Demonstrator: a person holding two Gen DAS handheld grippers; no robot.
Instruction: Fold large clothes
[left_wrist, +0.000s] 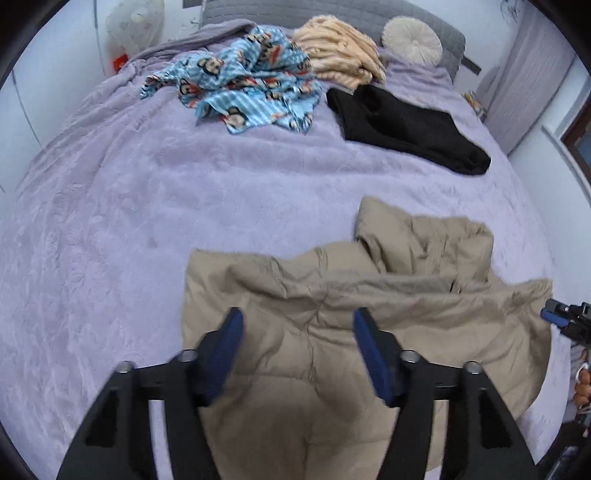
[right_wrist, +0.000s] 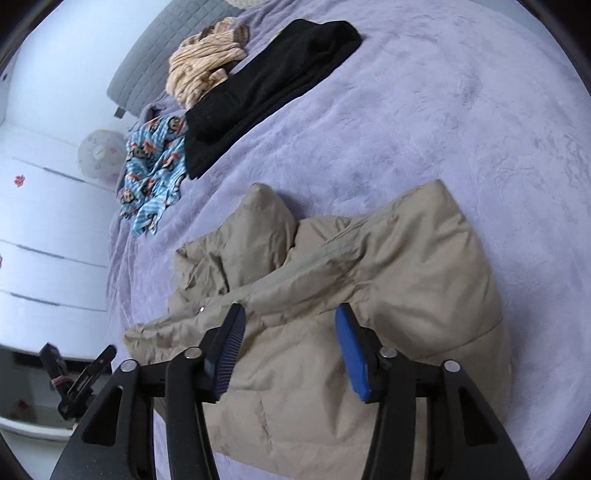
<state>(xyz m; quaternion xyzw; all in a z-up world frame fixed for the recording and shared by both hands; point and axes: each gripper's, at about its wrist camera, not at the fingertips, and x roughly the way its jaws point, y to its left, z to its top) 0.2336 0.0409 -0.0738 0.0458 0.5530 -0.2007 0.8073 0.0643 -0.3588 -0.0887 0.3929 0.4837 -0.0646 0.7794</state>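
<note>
rumpled beige puffer jacket (left_wrist: 369, 317) on bed (left_wrist: 184, 203)

The left hand-held gripper (left_wrist: 297, 332) hovers with jaws spread above a rumpled beige padded jacket (left_wrist: 369, 314) lying on the lavender bed (left_wrist: 147, 206); a black garment (left_wrist: 402, 127) lies well beyond.

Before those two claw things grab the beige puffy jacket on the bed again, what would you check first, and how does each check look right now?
1. Left gripper open: ok, fingers apart, nothing between them.
2. Right gripper open: ok, also holding nothing.
3. Beige jacket within reach: ok, it lies right under both grippers.
4. Jacket flat enough to fold: not ok, its far end is bunched and rumpled.
5. Room on the purple blanket: ok, the black garment and blue patterned cloth lie apart from the jacket.
6. Zipper closed: cannot tell.
</note>
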